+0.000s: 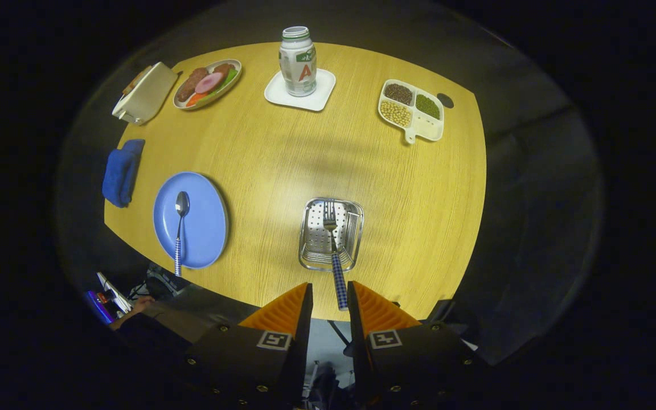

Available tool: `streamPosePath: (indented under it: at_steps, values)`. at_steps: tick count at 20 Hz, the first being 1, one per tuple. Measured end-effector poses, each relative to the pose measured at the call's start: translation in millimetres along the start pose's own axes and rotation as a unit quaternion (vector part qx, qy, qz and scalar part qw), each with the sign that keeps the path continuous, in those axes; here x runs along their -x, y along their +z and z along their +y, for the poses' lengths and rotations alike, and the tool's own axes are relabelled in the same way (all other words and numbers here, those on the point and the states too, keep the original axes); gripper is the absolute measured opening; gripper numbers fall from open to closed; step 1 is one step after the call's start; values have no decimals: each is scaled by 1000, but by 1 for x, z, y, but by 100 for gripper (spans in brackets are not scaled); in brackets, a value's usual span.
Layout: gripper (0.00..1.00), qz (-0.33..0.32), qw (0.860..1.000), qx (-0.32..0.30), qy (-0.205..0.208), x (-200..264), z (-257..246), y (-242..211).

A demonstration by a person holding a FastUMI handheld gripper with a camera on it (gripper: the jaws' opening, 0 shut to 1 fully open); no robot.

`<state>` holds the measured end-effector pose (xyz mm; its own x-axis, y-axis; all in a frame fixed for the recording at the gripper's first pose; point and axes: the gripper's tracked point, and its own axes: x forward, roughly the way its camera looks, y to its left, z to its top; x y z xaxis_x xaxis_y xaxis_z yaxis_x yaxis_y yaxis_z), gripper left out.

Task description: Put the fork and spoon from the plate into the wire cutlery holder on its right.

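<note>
1. Now the gripper (329,296) hangs above the near edge of the wooden table (282,159), its orange fingers (285,310) a little apart.
2. Between the fingers is the checked handle end of the fork (335,259); whether they press on it or only stand beside it, I cannot tell.
3. Its tines are inside the wire cutlery holder (356,219), just ahead of the fingers.
4. Left of the holder lies the blue plate (203,222), with the spoon (180,228) on it, handle over the near rim.
5. Beyond the holder stands a bottle (298,60) on a white coaster (274,94).
</note>
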<state>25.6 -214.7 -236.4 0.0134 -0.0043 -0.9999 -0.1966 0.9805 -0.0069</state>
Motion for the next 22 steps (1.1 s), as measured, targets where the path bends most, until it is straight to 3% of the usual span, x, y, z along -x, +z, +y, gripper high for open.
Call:
streamPosePath:
  at_steps: [10, 22]
  values:
    - [35, -44, 998, 22, 30, 19, 93, -52]
    - [35, -55, 993, 72, 74, 2, 205, -55]
